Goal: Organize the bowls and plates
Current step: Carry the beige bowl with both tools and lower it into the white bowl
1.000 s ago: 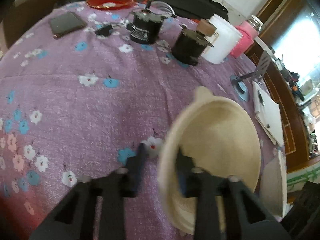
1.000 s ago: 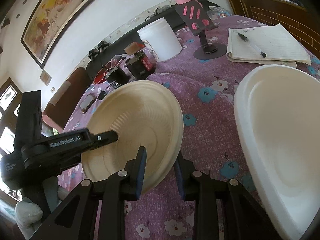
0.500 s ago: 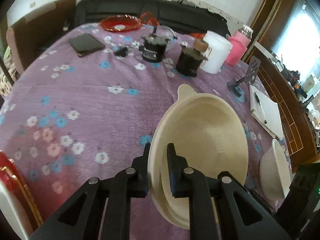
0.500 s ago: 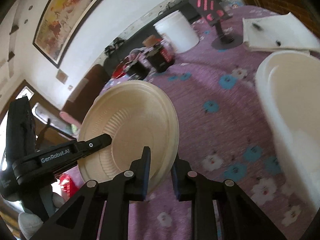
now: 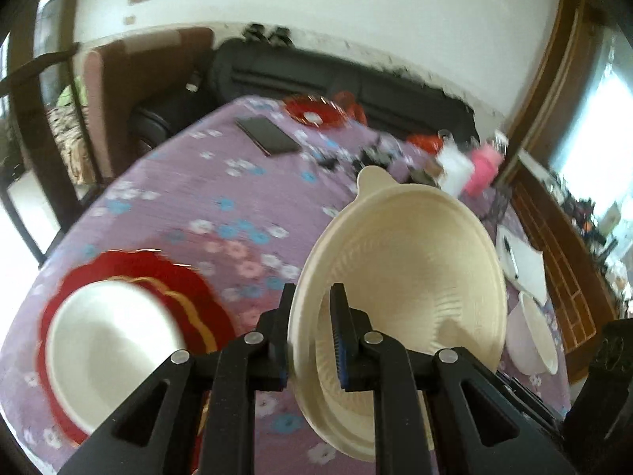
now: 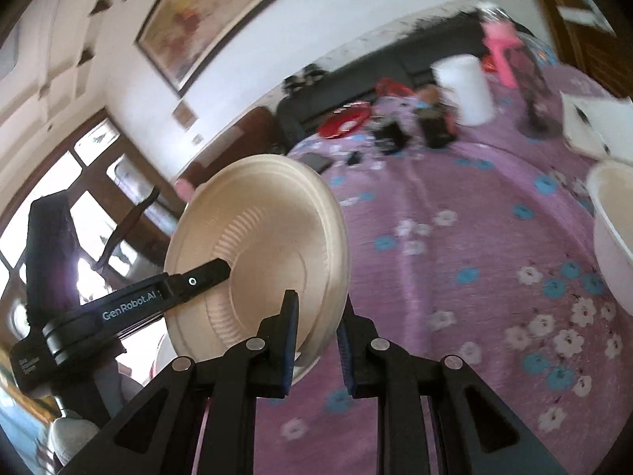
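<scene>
A cream paper bowl [image 5: 407,261] with a small tab hangs tilted above the purple flowered tablecloth [image 5: 221,213]. My left gripper [image 5: 312,297] is shut on its near rim, one finger inside and one outside. In the right wrist view the same bowl [image 6: 269,213] shows its ribbed face. My right gripper [image 6: 316,301] is shut on its lower rim, and the left gripper [image 6: 225,267] reaches in from the left. A white bowl [image 5: 107,340] rests on a red plate [image 5: 190,297] at the lower left. Another white bowl [image 5: 530,336] [image 6: 613,229] sits on the cloth to the right.
Far across the table lie a dark phone [image 5: 269,134], a red dish [image 5: 312,113], dark jars [image 6: 435,126], a white tub [image 6: 463,87] and a pink bottle [image 5: 480,166]. A notebook with a pen [image 5: 522,261] lies at the right edge. Chairs stand behind the table.
Both grippers closed on the cream bowl's rim and rose with it off the cloth. The left view swung left, bringing the red plate with its white bowl into sight.
</scene>
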Demonstrator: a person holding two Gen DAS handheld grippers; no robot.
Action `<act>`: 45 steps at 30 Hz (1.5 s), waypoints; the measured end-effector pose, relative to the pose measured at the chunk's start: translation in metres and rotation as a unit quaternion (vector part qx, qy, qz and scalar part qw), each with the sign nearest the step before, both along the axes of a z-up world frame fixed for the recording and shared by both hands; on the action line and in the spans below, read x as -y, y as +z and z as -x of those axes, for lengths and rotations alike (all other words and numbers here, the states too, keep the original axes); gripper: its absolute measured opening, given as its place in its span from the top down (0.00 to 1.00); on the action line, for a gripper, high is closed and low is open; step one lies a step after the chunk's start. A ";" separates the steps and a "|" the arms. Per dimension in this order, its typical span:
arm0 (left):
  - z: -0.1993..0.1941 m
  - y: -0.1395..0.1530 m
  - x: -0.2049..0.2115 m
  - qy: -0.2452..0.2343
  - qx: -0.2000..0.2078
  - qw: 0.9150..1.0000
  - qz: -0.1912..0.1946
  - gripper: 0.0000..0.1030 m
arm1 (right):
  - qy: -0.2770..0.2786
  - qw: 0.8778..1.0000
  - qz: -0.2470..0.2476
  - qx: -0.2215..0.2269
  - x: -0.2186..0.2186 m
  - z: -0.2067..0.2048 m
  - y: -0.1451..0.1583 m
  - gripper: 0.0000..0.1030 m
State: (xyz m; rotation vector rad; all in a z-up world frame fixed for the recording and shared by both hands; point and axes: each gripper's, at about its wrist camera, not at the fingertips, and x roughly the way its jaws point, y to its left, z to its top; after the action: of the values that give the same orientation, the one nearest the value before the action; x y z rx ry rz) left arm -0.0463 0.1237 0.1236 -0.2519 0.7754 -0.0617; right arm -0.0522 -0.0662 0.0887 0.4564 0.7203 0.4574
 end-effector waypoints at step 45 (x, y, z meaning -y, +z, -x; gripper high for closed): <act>0.052 -0.038 -0.172 0.155 -0.044 0.987 0.028 0.37 | 0.134 0.984 0.081 -0.083 -0.185 -0.026 -0.031 0.87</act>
State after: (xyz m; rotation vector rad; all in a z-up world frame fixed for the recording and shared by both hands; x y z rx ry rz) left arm -0.0988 0.2957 0.0857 -0.4291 0.8142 0.2233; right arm -0.0260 0.1185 0.0576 0.2469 0.9782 0.6119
